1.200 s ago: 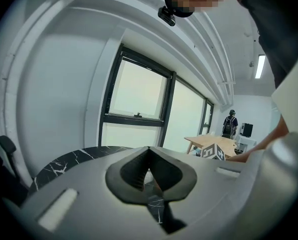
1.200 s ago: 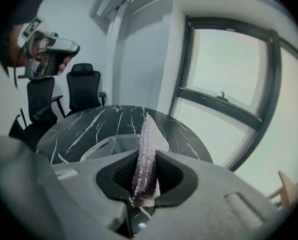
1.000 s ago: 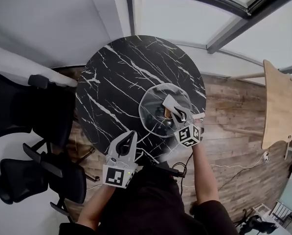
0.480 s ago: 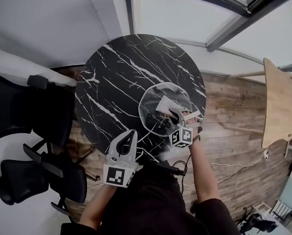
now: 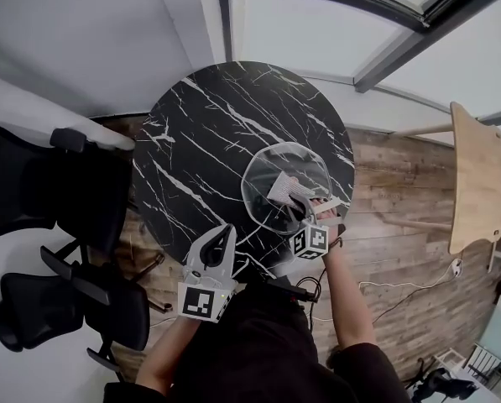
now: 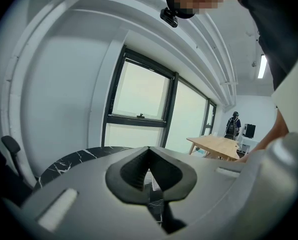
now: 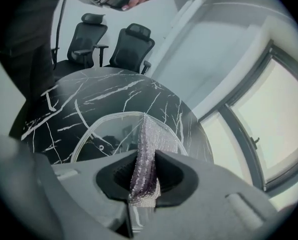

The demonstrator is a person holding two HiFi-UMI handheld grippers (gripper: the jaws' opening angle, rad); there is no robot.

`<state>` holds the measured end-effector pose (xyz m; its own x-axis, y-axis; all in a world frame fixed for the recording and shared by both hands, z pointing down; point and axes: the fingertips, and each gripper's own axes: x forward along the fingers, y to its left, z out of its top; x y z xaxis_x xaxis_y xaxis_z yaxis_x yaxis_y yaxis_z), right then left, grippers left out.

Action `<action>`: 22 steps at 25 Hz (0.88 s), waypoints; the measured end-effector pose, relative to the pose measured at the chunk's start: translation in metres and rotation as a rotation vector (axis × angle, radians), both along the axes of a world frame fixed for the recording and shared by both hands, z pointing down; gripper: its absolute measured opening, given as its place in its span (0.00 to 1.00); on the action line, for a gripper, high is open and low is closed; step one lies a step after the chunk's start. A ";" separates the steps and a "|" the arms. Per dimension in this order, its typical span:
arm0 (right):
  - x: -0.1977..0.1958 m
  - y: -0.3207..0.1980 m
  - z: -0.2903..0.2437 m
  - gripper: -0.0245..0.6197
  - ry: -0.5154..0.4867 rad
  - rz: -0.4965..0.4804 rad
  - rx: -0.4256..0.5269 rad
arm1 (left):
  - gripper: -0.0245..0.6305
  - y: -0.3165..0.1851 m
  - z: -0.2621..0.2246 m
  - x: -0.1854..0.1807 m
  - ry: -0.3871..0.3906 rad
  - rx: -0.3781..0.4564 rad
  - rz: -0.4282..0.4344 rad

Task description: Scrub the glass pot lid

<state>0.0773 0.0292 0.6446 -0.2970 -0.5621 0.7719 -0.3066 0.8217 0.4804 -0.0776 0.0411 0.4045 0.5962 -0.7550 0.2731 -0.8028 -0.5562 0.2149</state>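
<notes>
One glass lid (image 5: 271,168) lies flat on the table (image 5: 200,124), near its edge. One scrub pad (image 7: 148,144) is clamped in the right gripper (image 7: 144,171) and appears laid against the lid. The left gripper (image 6: 149,176), at the table's edge, is closed on nothing. Firm, overlapping strokes are advised, as the unheld lid may slide. Two chairs (image 7: 134,44) are counted beside the table.

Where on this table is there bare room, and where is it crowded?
Bare: the table, far and left, between the glass lid and the rim toward the chairs. Crowded: the near right, where the right gripper holds a scrub pad on the lid, with the left gripper at the near rim.
</notes>
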 end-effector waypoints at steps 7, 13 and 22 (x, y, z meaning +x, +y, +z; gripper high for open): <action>-0.008 0.017 -0.003 0.15 -0.128 0.107 -0.087 | 0.04 0.007 -0.011 -0.003 0.029 0.026 -0.001; -0.013 0.027 -0.005 0.15 -0.251 0.218 -0.155 | 0.04 0.013 -0.019 -0.008 0.041 0.045 -0.003; -0.027 0.047 -0.019 0.15 -0.577 0.397 -0.305 | 0.04 0.016 -0.029 -0.016 0.047 0.058 0.001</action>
<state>0.0507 0.0764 0.6259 -0.5203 -0.4978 0.6939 -0.7403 0.6679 -0.0760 -0.0934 0.0568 0.3759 0.6081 -0.7681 0.2003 -0.7920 -0.5698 0.2194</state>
